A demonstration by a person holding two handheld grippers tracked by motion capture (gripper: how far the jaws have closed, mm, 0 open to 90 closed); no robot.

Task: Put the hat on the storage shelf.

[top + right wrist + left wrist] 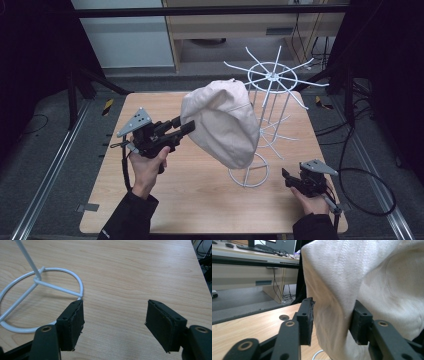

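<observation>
A cream cloth hat [222, 122] hangs in the air above the middle of the wooden table [200, 200], in front of a white wire rack [272, 80] standing at about two o'clock from the table's centre. The left gripper [187, 126], at nine o'clock from the hat, pinches a fold of its fabric between both jaws. The right gripper [286, 175] rests low at four o'clock near the rack's ring base [37, 285], jaws spread wide with only bare table between them.
</observation>
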